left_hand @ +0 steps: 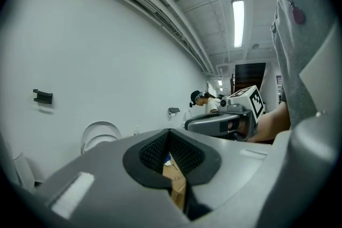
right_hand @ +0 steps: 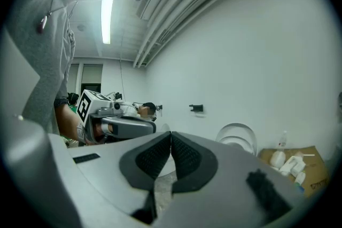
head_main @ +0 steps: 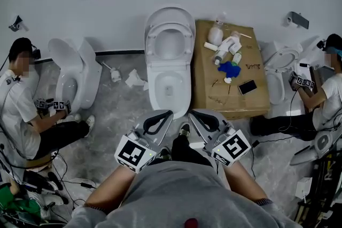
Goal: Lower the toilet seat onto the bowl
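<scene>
- The left gripper point(head_main: 160, 121) and the right gripper point(head_main: 206, 120) are hovering at the near side of the bowl point(head_main: 152, 83). Each has its jaws pressed together on nothing, and both are well apart from the toilet seat point(head_main: 184, 48).
- Closed jaws are likely limiting the person to a nudge rather than a pinch. Tipped past its balance point with nothing holding it, the seat is risking a free fall and a slam onto the bowl's rim.
- The seat's plastic is looking smooth and glossy, so a jaw tip pushing on its edge could be sliding off sideways.
- The lid point(head_main: 169, 12) is standing directly behind the seat. A hook placed too deep could be dragging both down together, which is more than the task is asking for.
- A cardboard box point(head_main: 214, 91) is sitting just to the right of the bowl, carrying bottles point(head_main: 224, 42), a blue cloth point(head_main: 230, 68) and a phone point(head_main: 247, 86). A wide swing by the right gripper could be knocking these over.
- The seat itself is standing upright at the far end of the bowl, leaning back toward the wall. It is showing as a white oval ring with the lid visible through its opening, and the bowl below is lying fully uncovered.
</scene>
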`<state>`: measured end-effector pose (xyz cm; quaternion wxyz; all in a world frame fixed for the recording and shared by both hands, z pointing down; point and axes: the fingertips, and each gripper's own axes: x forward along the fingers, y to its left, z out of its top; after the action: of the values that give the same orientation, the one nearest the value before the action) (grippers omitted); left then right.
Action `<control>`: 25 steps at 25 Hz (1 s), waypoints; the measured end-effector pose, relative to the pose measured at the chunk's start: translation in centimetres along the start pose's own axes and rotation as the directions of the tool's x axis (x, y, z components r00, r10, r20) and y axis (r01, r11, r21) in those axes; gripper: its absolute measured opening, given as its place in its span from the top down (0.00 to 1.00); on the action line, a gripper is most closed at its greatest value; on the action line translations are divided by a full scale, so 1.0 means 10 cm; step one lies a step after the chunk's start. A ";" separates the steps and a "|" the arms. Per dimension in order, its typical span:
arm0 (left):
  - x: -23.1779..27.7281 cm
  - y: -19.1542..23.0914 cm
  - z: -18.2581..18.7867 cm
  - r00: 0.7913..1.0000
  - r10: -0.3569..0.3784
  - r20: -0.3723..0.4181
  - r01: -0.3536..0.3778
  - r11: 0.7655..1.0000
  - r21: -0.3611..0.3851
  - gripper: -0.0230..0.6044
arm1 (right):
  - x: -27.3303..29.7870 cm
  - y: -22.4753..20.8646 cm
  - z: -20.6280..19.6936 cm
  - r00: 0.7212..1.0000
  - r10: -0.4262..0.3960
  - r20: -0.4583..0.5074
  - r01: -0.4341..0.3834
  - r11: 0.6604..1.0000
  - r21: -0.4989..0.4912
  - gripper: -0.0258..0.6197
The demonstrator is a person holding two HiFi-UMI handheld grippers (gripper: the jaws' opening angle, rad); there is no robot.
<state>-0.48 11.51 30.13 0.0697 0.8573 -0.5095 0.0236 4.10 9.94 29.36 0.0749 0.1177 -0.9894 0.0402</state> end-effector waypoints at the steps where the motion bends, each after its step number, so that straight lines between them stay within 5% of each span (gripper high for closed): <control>1: 0.04 0.03 0.01 1.000 0.001 0.003 -0.001 1.000 0.007 0.95 | 0.02 -0.05 0.01 1.000 0.001 0.001 -0.001 1.000 0.000 0.94; 25: 1.10 0.76 0.14 0.999 0.028 -0.034 -0.027 1.000 0.001 0.95 | 0.49 -1.28 0.06 0.999 0.036 -0.020 -0.036 0.999 0.008 0.94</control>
<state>-1.95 -1.83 30.73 0.0778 0.8497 -0.5199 0.0396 2.35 -3.63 30.31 0.0835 0.0997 -0.9904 0.0466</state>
